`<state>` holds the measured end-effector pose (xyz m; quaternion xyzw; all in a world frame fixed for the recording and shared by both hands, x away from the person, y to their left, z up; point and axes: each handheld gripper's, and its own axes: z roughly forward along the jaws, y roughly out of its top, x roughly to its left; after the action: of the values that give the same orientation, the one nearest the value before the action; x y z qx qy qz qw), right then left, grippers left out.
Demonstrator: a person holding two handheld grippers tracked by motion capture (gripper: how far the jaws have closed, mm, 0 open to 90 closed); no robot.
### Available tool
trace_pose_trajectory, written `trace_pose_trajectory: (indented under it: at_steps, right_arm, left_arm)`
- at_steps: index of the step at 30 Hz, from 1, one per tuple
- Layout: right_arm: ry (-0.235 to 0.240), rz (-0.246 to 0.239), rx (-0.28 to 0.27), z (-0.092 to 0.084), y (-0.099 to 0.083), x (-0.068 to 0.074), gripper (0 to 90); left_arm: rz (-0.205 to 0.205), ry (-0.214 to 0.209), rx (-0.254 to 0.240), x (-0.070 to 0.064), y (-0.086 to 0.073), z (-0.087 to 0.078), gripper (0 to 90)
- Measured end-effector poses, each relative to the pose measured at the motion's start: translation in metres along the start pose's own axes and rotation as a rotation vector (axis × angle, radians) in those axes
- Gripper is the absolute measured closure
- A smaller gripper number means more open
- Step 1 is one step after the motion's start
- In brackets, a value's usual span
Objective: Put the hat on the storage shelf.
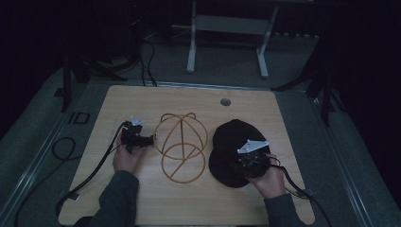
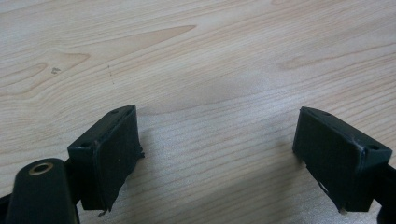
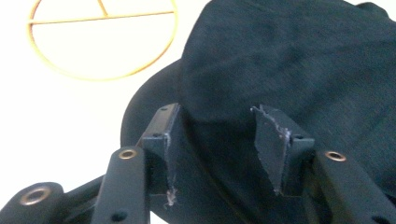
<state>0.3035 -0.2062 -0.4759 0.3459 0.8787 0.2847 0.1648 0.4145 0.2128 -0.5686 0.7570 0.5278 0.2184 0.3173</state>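
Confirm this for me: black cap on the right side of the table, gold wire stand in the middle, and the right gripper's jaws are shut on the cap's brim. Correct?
Not quite. The black cap and gold wire stand are placed as you say, but the right gripper is open: in the right gripper view its jaws stand apart over the cap's brim, not clamped on it.

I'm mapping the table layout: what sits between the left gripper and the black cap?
The yellow wire stand, seen in the high view, between the left gripper and the black cap.
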Motion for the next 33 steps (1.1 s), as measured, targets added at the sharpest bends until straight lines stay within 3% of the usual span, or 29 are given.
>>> trace_pose_trajectory:
  at_steps: [6, 9, 12, 13, 14, 16, 17, 22, 26, 33]
  right_arm:
    - [0.019, -0.022, 0.057, 0.016, 0.010, 0.002, 46.8]
    - [0.028, -0.034, 0.149, 0.038, 0.010, -0.002, 46.6]
    - [0.068, -0.011, 0.144, 0.042, 0.009, -0.005, 50.2]
    - [0.086, 0.006, 0.147, 0.042, 0.009, -0.008, 52.1]
    - [0.138, 0.040, 0.154, 0.043, 0.008, -0.012, 62.6]
    - [0.158, 0.053, 0.153, 0.044, 0.008, -0.015, 67.6]
    - [0.206, 0.083, 0.154, 0.044, 0.007, -0.019, 73.9]
    - [0.217, 0.087, 0.159, 0.042, 0.009, -0.020, 77.8]
    - [0.190, 0.069, 0.188, 0.038, 0.013, -0.016, 79.9]
    - [0.180, 0.075, 0.170, 0.025, 0.017, -0.022, 79.9]
  left_arm:
    - [0.000, 0.000, 0.000, 0.000, 0.000, 0.000, 14.3]
    - [0.000, 0.000, 0.000, 0.000, 0.000, 0.000, 14.3]
    - [0.000, 0.000, 0.000, 0.000, 0.000, 0.000, 14.3]
    - [0.000, 0.000, 0.000, 0.000, 0.000, 0.000, 14.3]
    - [0.000, 0.000, 0.000, 0.000, 0.000, 0.000, 14.3]
    - [0.000, 0.000, 0.000, 0.000, 0.000, 0.000, 14.4]
    - [0.000, 0.000, 0.000, 0.000, 0.000, 0.000, 14.3]
    - [0.000, 0.000, 0.000, 0.000, 0.000, 0.000, 14.4]
    - [-0.001, 0.000, 0.000, 0.000, 0.000, 0.000, 14.3]
    - [-0.001, 0.000, 0.000, 0.000, 0.000, 0.000, 14.4]
